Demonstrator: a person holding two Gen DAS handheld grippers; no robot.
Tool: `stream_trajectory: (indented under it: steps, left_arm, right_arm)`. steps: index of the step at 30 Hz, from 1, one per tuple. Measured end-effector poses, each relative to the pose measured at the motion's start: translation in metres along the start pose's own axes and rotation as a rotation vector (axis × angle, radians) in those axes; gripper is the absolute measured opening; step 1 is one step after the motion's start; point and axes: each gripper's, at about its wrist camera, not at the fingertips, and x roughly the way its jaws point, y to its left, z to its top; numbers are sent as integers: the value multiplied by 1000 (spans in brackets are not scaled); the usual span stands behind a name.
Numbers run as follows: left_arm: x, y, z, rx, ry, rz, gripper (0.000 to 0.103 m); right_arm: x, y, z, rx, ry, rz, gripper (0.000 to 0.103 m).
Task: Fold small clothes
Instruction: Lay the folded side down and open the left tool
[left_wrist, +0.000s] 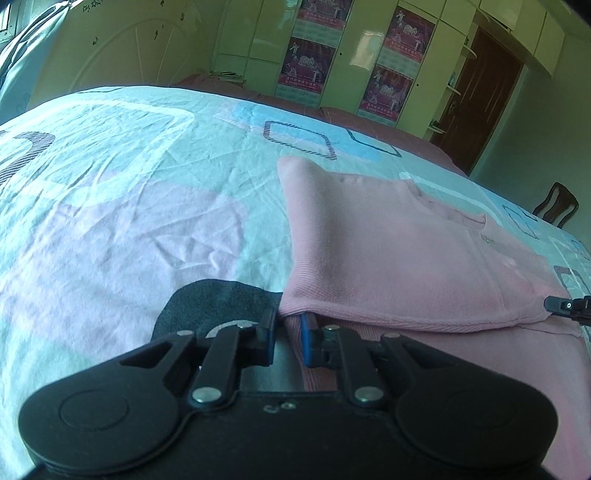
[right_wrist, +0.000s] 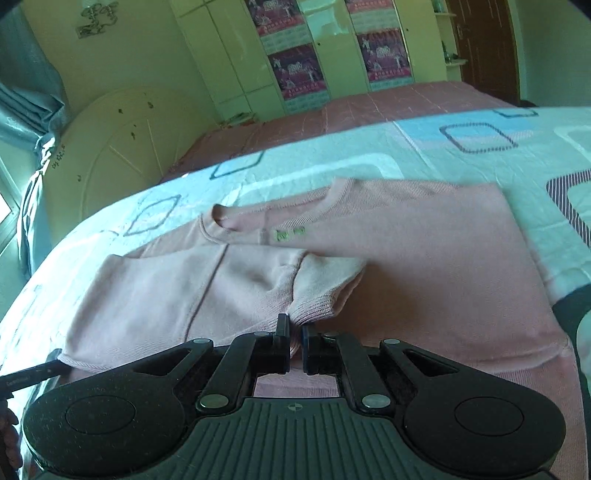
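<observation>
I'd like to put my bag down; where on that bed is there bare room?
The patterned sheet left of the pink sweater is bare up to the headboard. It is crowded at the sweater's near edge, where the left gripper and right gripper pinch it.

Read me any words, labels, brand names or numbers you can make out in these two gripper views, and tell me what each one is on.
No text can be read.
Green mark on the chest of the pink sweater: too blurred to read.
Posters on the wardrobe doors: printed lines too small to read.
Dark handwriting on the wall by the curtain: illegible.
Pale lettering on the black bar at the lower left edge of the right wrist view: too blurred to read.
</observation>
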Motion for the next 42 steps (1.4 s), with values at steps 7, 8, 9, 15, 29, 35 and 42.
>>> stream_trajectory:
  steps: [7,8,9,15,29,35,42]
  left_arm:
    - [0,0,1,4,3,-2,13]
    - [0,0,1,2,4,-4,13]
    - [0,1,1,1,4,-6,13]
    - [0,0,0,2,6,-6,13]
    - [-33,2,4,28,-10,-21,27]
    - [-26,-17,12,34,-61,-93,35]
    - [17,-36,54,93,-34,-132,37]
  right_arm:
    - [-7,-16,-1,90,8,80,5]
    - [-8,-19,0,107,11,86,14]
    - [-11,-22,1,122,-1,99,39]
    - [-8,-48,9,314,-36,190,62]
    - [-25,4,13,-71,-45,-49,12]
    - [14,-2,7,-57,80,-94,23]
    - [-5,-4,32,-47,-65,-106,23]
